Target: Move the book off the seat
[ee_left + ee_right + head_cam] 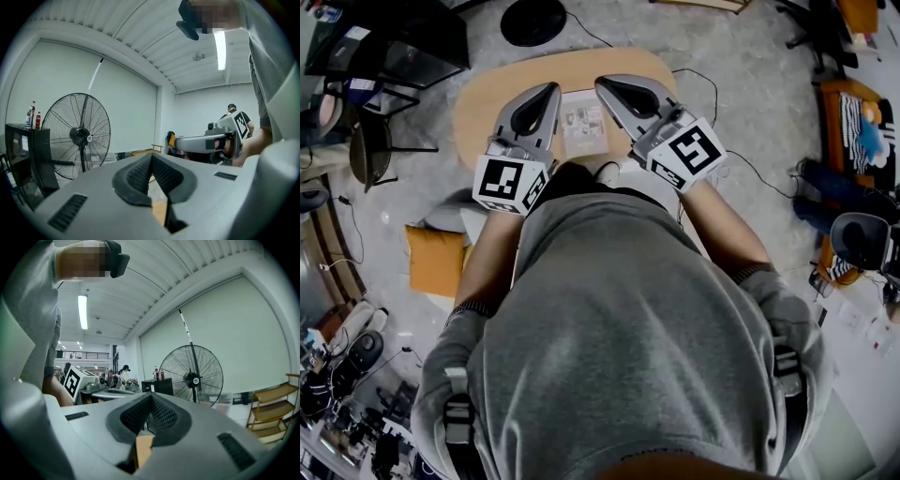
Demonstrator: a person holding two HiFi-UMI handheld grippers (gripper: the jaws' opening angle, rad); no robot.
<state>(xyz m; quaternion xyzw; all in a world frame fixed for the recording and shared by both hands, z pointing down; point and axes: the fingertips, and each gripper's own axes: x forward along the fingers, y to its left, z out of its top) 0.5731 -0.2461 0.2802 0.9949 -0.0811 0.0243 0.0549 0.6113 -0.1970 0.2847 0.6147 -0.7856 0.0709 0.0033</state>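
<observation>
Though partly behind torso (pixel 628 319), seat (pixel 487 94) with book (pixel 583 128); left tongs (pixel 551 91), right tongs (pixel 602 84) both shut.

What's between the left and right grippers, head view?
In the head view, a pale, thin square book lies on the tan wooden seat, between the left gripper and the right gripper.

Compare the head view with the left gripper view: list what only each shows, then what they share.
Head view only: the book, lying flat on the wooden seat. Left gripper view only: a big fan, a ceiling light and bottles on a black cabinet. Both: the left gripper and the right gripper, each with fingers shut and holding nothing.
</observation>
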